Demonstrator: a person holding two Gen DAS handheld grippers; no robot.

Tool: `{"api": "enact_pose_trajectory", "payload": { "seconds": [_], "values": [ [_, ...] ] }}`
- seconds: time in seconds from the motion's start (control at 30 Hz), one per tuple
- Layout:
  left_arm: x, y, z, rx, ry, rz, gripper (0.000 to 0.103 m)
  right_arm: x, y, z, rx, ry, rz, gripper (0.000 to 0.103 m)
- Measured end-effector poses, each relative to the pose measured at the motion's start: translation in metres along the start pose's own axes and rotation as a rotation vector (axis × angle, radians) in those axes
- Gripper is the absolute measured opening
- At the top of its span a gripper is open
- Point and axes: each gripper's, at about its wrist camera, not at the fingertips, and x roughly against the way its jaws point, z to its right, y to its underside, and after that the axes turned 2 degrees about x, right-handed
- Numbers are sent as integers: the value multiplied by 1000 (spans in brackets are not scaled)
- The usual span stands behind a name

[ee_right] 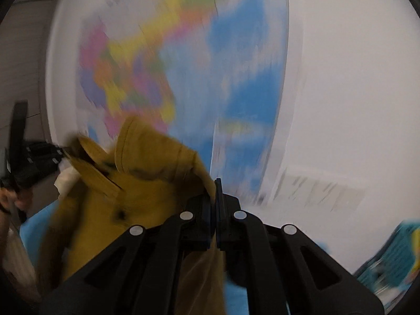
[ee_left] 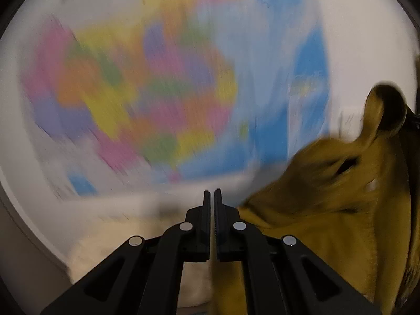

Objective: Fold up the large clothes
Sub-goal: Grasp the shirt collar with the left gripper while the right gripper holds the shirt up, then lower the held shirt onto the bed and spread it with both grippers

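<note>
One mustard-yellow fabric garment [ee_right: 147, 183] is showing, alongside two black two-finger grippers [ee_left: 212, 194] [ee_right: 214, 183] and one blurred multicoloured wall map [ee_left: 147, 84].

Room with wall map [ee_left: 147, 84]

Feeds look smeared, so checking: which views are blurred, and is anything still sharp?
Left wrist: wall map and mustard garment motion-blurred; left gripper sharp. Right wrist: same smear on map and garment; right gripper sharp, fabric pinched between its fingers.

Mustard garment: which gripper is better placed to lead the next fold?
Right, probably. The right gripper is shut on the mustard garment; the left gripper looks shut beside it, with no cloth visible between its fingers.
</note>
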Motion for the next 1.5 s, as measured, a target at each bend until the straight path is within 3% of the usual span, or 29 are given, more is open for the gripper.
{"api": "enact_pose_trajectory", "payload": {
  "seconds": [0.1,0.17,0.27,0.3,0.37,0.4,0.43,0.53,0.6,0.67,0.73,0.8,0.83,0.97,1.1,1.17,1.27,1.33,1.4,1.43,1.5],
  "values": [
    [-78,24,12,4,-10,-97,0,-85,43,4,-32,-5,-163,2],
    [-113,34,17,4,21,-165,0,-131,66,12,-80,-8,-252,2],
    [-146,45,20,-15,73,-243,2,-164,80,32,-163,-10,-293,2],
    [-152,50,22,-45,117,-281,7,-168,83,38,-183,-18,-294,2],
    [-153,60,26,-109,175,-327,33,-161,87,42,-204,-38,-285,2],
    [-152,64,29,-140,200,-339,57,-156,85,43,-216,-58,-271,2],
    [-151,68,33,-180,218,-351,63,-153,78,40,-215,-64,-262,2],
    [-148,84,38,-258,289,-398,64,-141,73,30,-203,-81,-223,2],
    [-150,95,46,-325,276,-411,68,-143,71,26,-201,-85,-216,2],
    [-165,109,51,-364,260,-477,62,-143,71,23,-188,-84,-211,2],
    [-175,118,48,-367,223,-518,21,-138,71,26,-194,-87,-206,2],
    [-173,115,35,-335,223,-480,6,-132,71,28,-212,-89,-199,2],
    [-170,111,25,-303,222,-459,4,-131,71,28,-216,-98,-194,2],
    [-154,72,-38,-94,250,-379,3,-111,61,40,-233,-121,-132,2],
    [-135,27,-111,66,168,-252,3,-117,50,58,-316,-125,-85,2],
    [-142,20,-136,105,129,-253,3,-141,55,61,-325,-88,-138,2],
    [-188,29,-162,146,102,-349,5,-187,77,56,-316,-42,-249,5],
    [-222,45,-151,112,70,-399,8,-212,94,56,-338,14,-328,20],
    [-238,61,-147,89,30,-397,14,-216,104,58,-346,43,-335,41],
    [-241,62,-149,88,35,-391,19,-211,106,58,-345,40,-334,42],
    [-245,59,-158,104,46,-364,27,-184,108,55,-292,40,-322,54]
  ]
}}
